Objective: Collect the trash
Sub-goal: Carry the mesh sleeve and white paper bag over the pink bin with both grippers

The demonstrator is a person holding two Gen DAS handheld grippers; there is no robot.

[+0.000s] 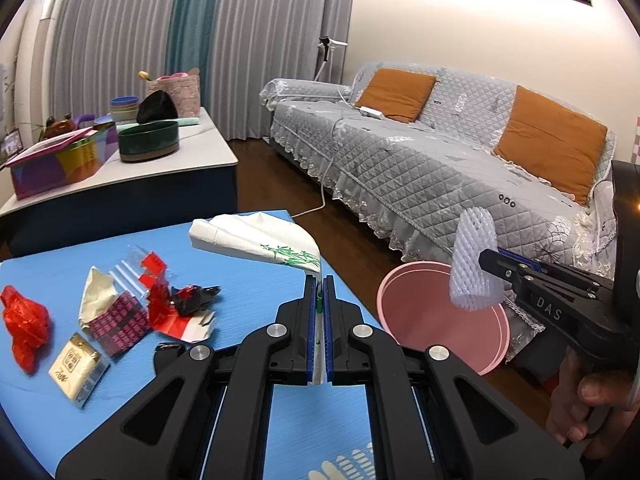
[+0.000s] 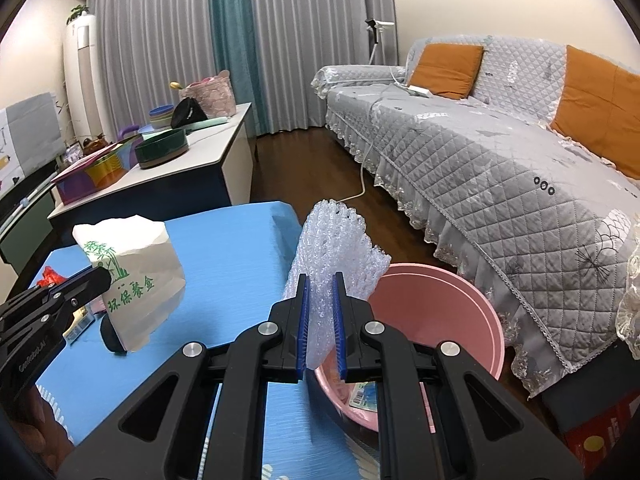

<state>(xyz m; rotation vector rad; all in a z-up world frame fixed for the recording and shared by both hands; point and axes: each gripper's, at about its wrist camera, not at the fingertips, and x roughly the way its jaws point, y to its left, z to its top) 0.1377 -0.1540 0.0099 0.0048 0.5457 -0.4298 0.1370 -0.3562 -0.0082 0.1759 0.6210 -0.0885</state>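
Observation:
My left gripper (image 1: pixel 319 282) is shut on a white paper bag (image 1: pixel 256 240) with green bamboo print, held above the blue table (image 1: pixel 248 280); it also shows in the right wrist view (image 2: pixel 132 276). My right gripper (image 2: pixel 321 280) is shut on a white foam net sleeve (image 2: pixel 332 248), held over the near rim of a pink bin (image 2: pixel 440 312) that stands on the floor right of the table. In the left wrist view the sleeve (image 1: pixel 474 260) hangs above the bin (image 1: pixel 436 316). A label scrap lies inside the bin.
On the table lie a red plastic bag (image 1: pixel 26 320), a crumpled patterned wrapper (image 1: pixel 112 312), torn red and black wrappers (image 1: pixel 176 304) and a small cream packet (image 1: pixel 78 364). A grey-covered sofa (image 1: pixel 440 160) stands to the right. A side table (image 1: pixel 160 152) with containers is behind.

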